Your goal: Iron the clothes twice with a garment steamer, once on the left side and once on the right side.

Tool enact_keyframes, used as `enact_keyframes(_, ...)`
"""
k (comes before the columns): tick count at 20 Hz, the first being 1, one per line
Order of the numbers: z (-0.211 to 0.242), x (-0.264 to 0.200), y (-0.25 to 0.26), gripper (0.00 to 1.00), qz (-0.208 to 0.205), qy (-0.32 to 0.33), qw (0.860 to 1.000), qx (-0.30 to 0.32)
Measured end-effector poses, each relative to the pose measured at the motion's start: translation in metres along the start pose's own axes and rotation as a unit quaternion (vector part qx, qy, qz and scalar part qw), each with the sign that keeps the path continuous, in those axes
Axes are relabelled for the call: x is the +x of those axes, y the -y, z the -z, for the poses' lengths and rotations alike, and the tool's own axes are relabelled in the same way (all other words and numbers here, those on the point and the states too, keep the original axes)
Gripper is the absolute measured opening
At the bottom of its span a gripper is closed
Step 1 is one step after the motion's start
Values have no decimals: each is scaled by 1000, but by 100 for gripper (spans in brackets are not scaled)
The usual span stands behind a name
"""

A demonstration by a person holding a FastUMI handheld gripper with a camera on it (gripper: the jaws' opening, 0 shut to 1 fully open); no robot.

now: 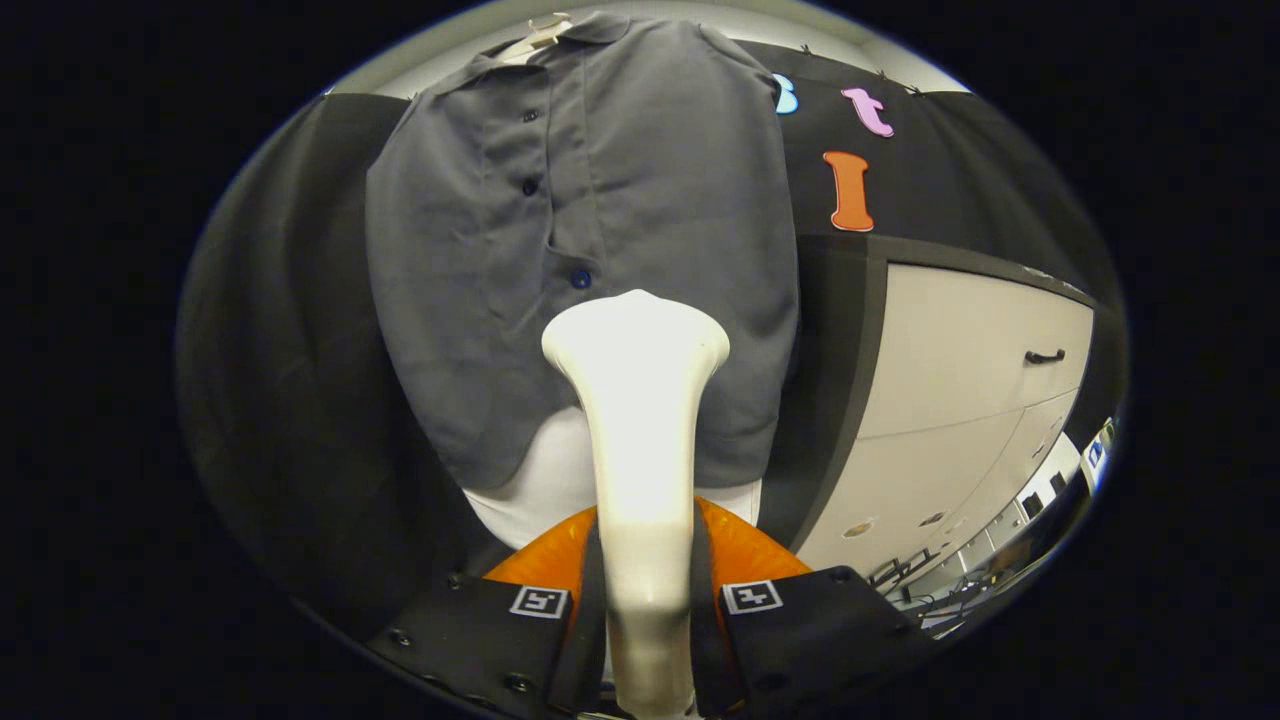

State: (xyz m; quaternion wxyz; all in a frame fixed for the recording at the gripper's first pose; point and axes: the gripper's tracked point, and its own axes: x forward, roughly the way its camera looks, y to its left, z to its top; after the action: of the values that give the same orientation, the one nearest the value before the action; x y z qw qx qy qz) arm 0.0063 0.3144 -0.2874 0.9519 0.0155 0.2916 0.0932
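Observation:
A grey button-up shirt (610, 250) hangs on a pale hanger (545, 28) in front of the black booth wall, over a white garment (545, 480) that shows below its hem. My gripper (645, 590) is shut on the white garment steamer (640, 450), whose handle runs up between the two fingers. The steamer's wide head (636, 335) stands just ahead of the fingers, over the lower middle of the shirt near the button line. Whether the head touches the cloth I cannot tell.
To the right of the shirt stands a white cabinet (960, 400) with a black handle (1044, 356). Beyond it, low down, are cluttered items and cables (990, 570). The black wall cloth (280, 380) hangs to the left of the shirt.

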Motion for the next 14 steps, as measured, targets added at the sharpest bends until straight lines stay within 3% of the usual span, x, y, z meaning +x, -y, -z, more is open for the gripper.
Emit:
enact_keyframes(6, -99, -29, -27, 42, -34, 101, 994, -16)
enact_keyframes(14, -185, -36, -72, 42, -74, 192, 977, -62)
